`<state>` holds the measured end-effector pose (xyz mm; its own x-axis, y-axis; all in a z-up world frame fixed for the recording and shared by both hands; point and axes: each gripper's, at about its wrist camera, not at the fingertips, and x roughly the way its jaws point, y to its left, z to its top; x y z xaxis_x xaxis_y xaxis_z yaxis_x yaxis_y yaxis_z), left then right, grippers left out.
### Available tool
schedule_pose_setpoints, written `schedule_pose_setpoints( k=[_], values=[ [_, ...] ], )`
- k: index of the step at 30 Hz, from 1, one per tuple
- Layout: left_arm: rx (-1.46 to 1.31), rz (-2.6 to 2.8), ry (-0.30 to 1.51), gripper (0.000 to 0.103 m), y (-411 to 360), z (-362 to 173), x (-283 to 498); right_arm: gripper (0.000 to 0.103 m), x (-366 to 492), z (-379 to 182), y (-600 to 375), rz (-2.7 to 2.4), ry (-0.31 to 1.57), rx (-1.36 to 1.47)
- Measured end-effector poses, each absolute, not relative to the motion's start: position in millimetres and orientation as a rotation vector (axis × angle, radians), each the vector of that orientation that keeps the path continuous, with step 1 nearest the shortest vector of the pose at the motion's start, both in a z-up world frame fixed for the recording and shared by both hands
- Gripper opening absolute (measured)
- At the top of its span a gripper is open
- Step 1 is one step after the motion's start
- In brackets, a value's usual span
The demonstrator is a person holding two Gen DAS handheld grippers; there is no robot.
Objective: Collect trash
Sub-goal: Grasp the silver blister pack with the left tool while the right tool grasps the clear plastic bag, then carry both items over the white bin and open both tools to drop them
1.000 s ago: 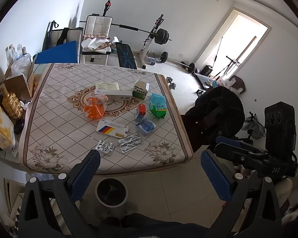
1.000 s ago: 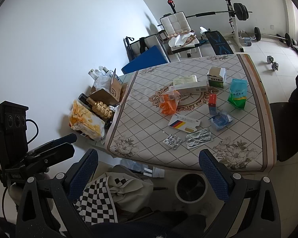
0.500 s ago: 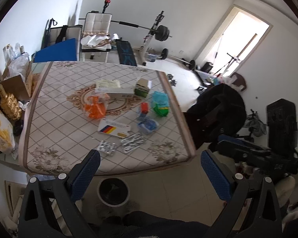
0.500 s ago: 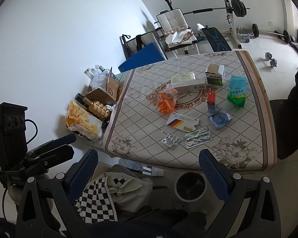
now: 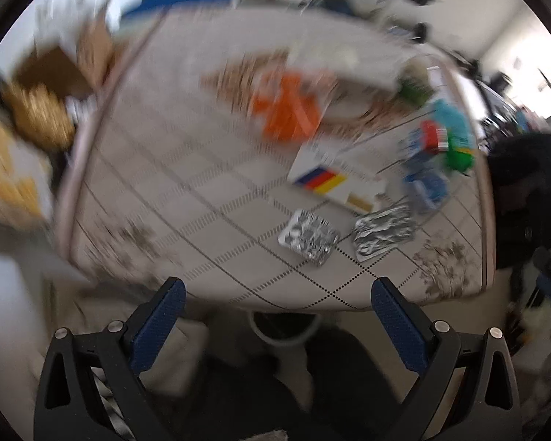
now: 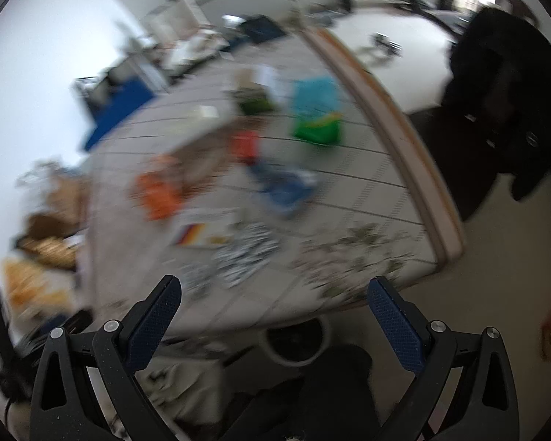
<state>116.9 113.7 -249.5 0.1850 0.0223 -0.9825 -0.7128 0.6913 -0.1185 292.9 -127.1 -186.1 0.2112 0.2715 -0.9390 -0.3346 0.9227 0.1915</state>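
Left wrist view: heavy motion blur now, and the table (image 5: 158,183) fills far more of the frame than before; left tool (image 5: 275,312) wide, empty, low over the near edge, two foil blister packs (image 5: 308,237) at centre right. Right wrist view: likewise blurred and closer; right tool (image 6: 273,310) wide, empty, bin (image 6: 294,341) at bottom centre. No writing legible.

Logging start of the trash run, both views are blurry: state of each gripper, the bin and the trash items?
left gripper: open, empty
right gripper: open, empty
trash bin: on floor below table edge, contents unclear
foil blister packs: flat on table
striped box: flat
orange bag: crumpled
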Motion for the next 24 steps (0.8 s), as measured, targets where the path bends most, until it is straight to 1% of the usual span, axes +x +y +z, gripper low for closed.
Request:
schedule_pose_setpoints(
  k=[5, 7, 9, 11, 12, 13, 15, 17, 18, 19, 20, 22, 24],
  values=[
    [-0.972, 0.714, 1.353, 0.102, 132.7, -319.6, 128.9, 0.102, 375.4, -274.4, -106.6, 0.340, 1.380, 0.001],
    [-1.098, 0.790, 1.345, 0.096, 137.6, -339.7, 130.1, 0.102, 401.0, -307.9, -96.4, 0.319, 1.432, 0.020],
    [-1.211, 0.834, 1.327, 0.096, 140.2, -356.0, 134.7, 0.100, 420.5, -334.7, -84.5, 0.312, 1.479, 0.019],
    [-1.304, 0.883, 1.304, 0.096, 143.1, -368.1, 141.4, 0.087, 437.0, -355.6, -71.4, 0.323, 1.510, -0.003],
    [-1.328, 0.910, 1.302, 0.096, 143.9, -372.2, 145.0, 0.084, 443.1, -362.9, -65.3, 0.330, 1.513, -0.020],
    [-1.349, 0.942, 1.302, 0.096, 144.9, -376.9, 150.5, 0.077, 447.5, -368.1, -60.6, 0.340, 1.515, -0.033],
    [-1.363, 1.006, 1.319, 0.096, 145.9, -382.6, 158.6, 0.072, 451.4, -369.4, -52.2, 0.362, 1.503, -0.060],
    [-1.352, 1.065, 1.341, 0.084, 146.1, -385.5, 164.6, 0.055, 453.7, -368.2, -43.5, 0.395, 1.486, -0.092],
    [-1.345, 1.092, 1.361, 0.070, 145.3, -386.7, 166.3, 0.049, 455.4, -367.7, -41.1, 0.397, 1.478, -0.108],
    [-1.353, 1.110, 1.378, 0.061, 145.0, -390.4, 167.6, 0.043, 457.9, -368.1, -40.1, 0.399, 1.476, -0.111],
    [-1.359, 1.119, 1.383, 0.057, 143.4, -391.3, 168.3, 0.039, 460.8, -368.2, -41.0, 0.400, 1.479, -0.109],
    [-1.355, 1.144, 1.387, 0.057, 138.0, -387.5, 167.1, 0.030, 464.7, -366.4, -42.5, 0.420, 1.475, -0.109],
    [-1.331, 1.156, 1.382, 0.057, 132.7, -380.2, 167.1, 0.026, 471.2, -362.6, -47.5, 0.433, 1.467, -0.118]
  ],
)
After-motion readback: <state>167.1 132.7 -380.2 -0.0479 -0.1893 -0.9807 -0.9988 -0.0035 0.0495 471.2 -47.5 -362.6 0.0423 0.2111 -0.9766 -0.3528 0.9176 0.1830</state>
